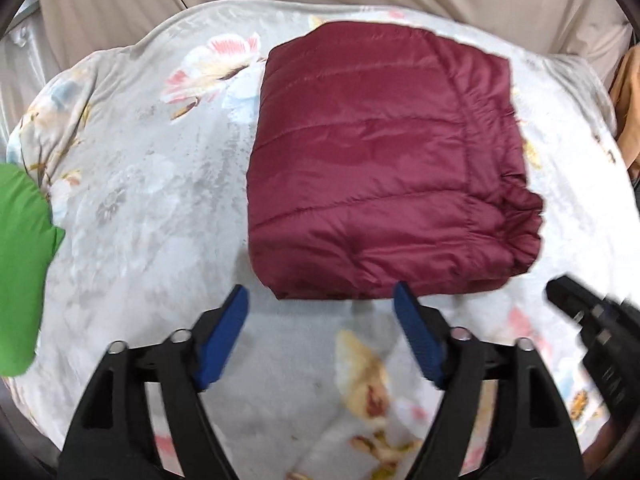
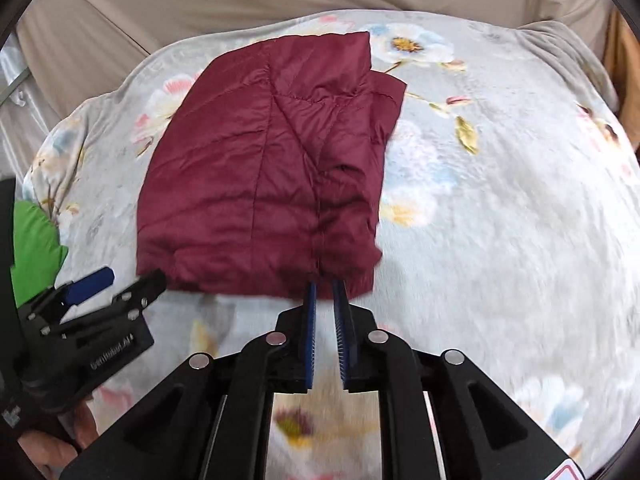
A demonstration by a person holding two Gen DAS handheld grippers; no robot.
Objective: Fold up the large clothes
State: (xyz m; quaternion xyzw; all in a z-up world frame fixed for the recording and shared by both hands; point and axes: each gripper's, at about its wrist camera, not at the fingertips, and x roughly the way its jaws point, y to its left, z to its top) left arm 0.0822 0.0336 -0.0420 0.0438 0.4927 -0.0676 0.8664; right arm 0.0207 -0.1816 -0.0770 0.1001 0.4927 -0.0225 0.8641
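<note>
Bed under grey floral blanket [image 1: 168, 184]. Folded maroon quilted jacket [image 1: 372, 168] flat on blanket, near edge just ahead of left gripper [image 1: 320, 304] and right gripper [image 2: 325, 286]. Green garment [image 1: 20, 264] on blanket, far left of left gripper.

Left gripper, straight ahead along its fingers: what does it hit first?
Probably the near edge of the folded maroon jacket, just past the open left gripper. Depth is unclear; the floral blanket could come first.
</note>
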